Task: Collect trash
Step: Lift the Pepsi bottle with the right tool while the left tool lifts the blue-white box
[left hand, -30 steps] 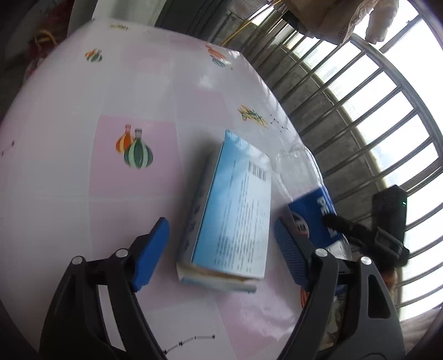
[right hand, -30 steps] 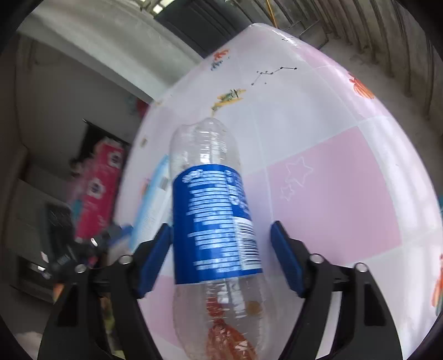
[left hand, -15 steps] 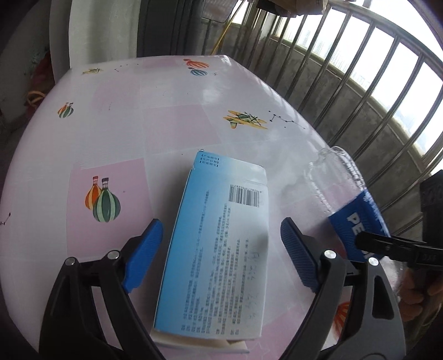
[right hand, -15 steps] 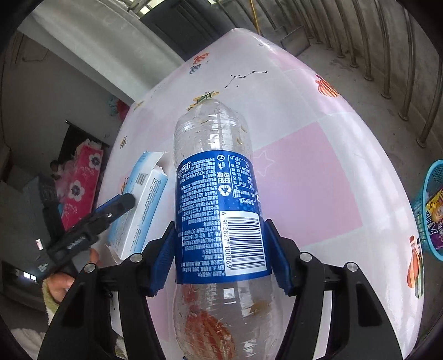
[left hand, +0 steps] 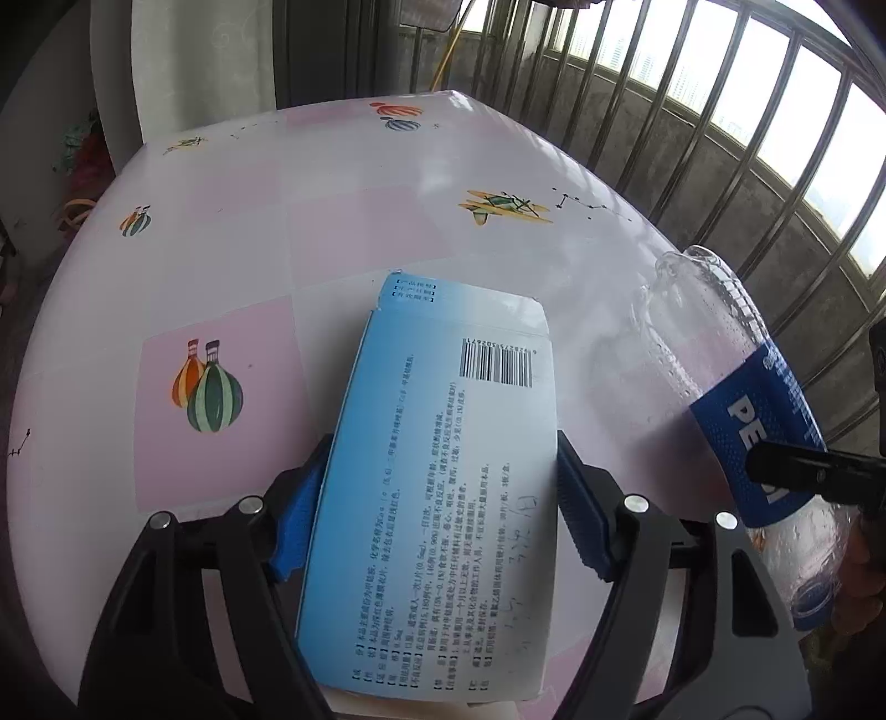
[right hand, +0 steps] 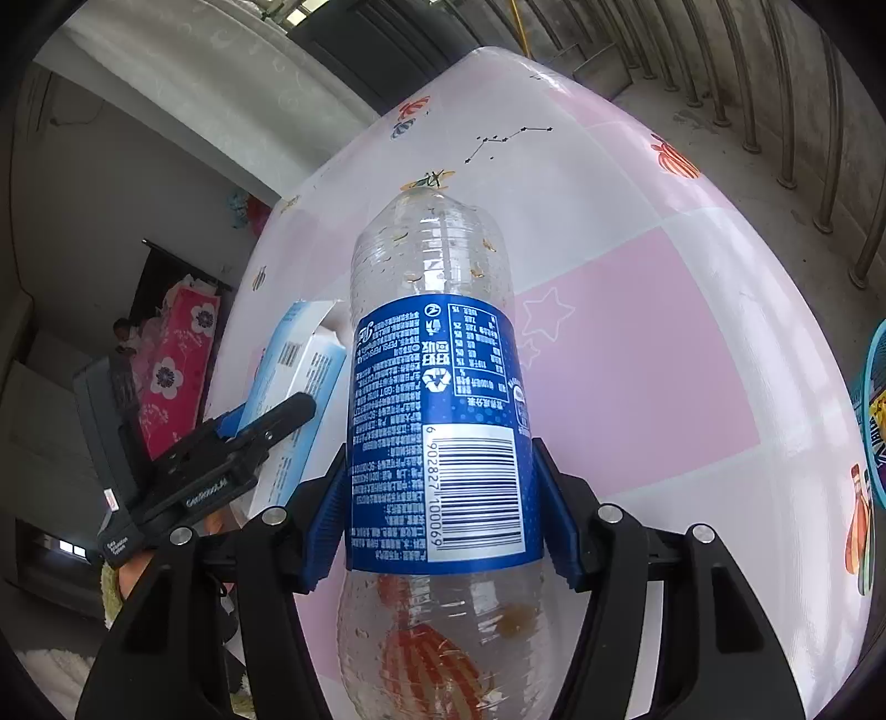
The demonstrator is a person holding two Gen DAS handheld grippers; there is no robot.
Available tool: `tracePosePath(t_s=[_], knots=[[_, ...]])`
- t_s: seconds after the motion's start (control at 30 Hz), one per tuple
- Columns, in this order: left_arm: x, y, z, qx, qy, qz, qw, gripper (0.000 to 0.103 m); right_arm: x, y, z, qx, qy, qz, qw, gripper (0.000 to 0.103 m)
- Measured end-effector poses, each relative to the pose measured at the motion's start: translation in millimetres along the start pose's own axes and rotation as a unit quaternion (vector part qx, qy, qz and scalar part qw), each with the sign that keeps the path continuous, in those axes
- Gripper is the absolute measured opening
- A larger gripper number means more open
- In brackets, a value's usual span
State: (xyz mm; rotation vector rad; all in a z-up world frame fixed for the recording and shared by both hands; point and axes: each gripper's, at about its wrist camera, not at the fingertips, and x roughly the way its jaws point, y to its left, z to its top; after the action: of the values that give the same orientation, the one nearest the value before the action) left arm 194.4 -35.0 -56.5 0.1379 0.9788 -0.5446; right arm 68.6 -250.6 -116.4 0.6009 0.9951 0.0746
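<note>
My left gripper (left hand: 437, 509) is shut on a light blue cardboard box (left hand: 443, 471) with a barcode and holds it above the pink and white table (left hand: 249, 221). My right gripper (right hand: 443, 509) is shut on an empty clear plastic bottle (right hand: 437, 421) with a blue label, held off the table. The bottle also shows at the right of the left wrist view (left hand: 747, 404). The box (right hand: 299, 376) and the left gripper (right hand: 249, 426) show at the left of the right wrist view.
The table is round, with balloon and plane prints. A metal railing (left hand: 720, 138) runs behind it on the right. A teal basket (right hand: 872, 415) with wrappers stands on the floor at the right edge of the right wrist view. A dark doorway (left hand: 343, 50) lies beyond the table.
My left gripper closed on the box and lifted it off the table. My right gripper closed on the bottle and raised it.
</note>
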Motion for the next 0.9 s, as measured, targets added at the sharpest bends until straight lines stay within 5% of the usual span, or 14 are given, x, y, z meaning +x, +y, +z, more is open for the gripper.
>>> tracePosePath(t_s=[0.43,0.63,0.9], knots=[[-51,18,-71,-0.07,0.005,0.015,0.9974,0.072,1,11,-4,-0.022,0.015,-0.01,1.0,0.06],[-54,15,-85,-0.065,-0.014,0.048,0.9966,0.094,5,22,-8,-0.044,0.023,-0.027,0.998,0.061],[-52,-3,-93,-0.023,-0.01,0.092,0.9954,0.094,3,23,-13,-0.049,0.024,-0.027,0.998,0.083]])
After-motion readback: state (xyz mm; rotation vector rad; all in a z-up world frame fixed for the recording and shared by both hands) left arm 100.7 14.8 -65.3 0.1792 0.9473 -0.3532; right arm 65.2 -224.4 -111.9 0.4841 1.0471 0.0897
